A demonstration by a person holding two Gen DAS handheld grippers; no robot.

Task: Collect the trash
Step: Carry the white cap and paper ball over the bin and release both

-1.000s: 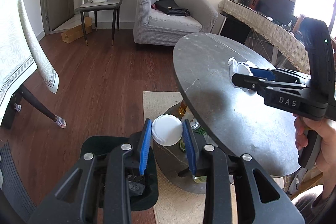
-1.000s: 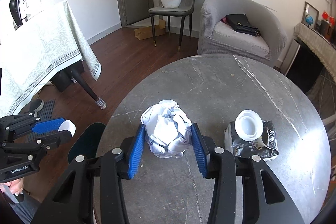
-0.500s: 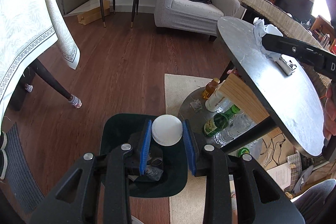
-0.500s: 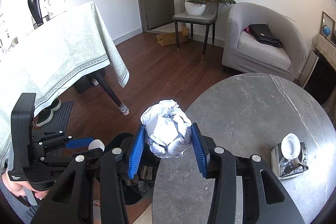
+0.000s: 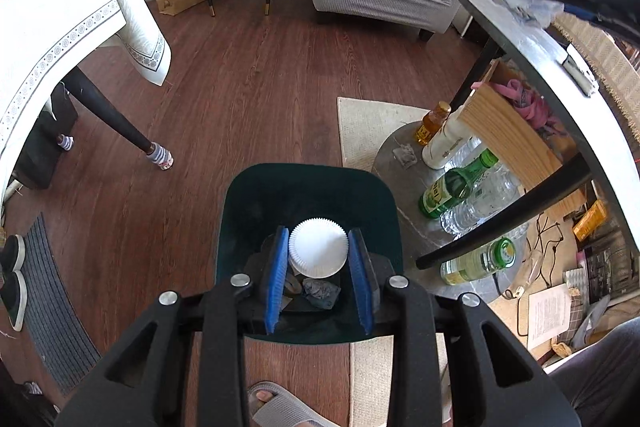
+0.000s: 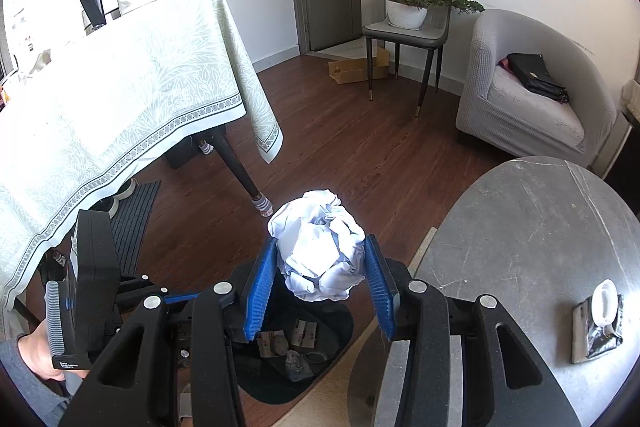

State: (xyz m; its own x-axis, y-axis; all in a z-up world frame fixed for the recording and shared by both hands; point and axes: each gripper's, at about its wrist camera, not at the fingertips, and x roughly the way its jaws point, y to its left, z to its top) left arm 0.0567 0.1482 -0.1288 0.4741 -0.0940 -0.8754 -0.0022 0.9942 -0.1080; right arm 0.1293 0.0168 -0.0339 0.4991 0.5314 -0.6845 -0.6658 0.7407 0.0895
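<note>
**Both grippers loaded, bin below**

Here the left gripper has its 2 blue pads clamped on a white fluted paper cup, one pad on each side of it. The cup hangs directly over the open mouth of the dark green trash bin, which stands on the wood floor with one edge on a beige rug. Crumpled scraps lie at the bottom of the bin.

The right gripper has its 2 blue pads pressed against a ball of crumpled white paper, which bulges above and ahead of them. From the right wrist view the ball sits above the near side of the bin, just off the edge of the round grey marble table. On that table, well apart from the ball, lies a dark foil packet with a white ring-shaped lid on top of it.

Under the table a lower round shelf carries several bottles, including a green glass one and clear plastic ones. A grey slipper with toes showing is at the bottom edge of the left view. Farther off stand a grey armchair with a black bag on its seat, a chair carrying a potted plant, and a table under a pale patterned cloth.
</note>
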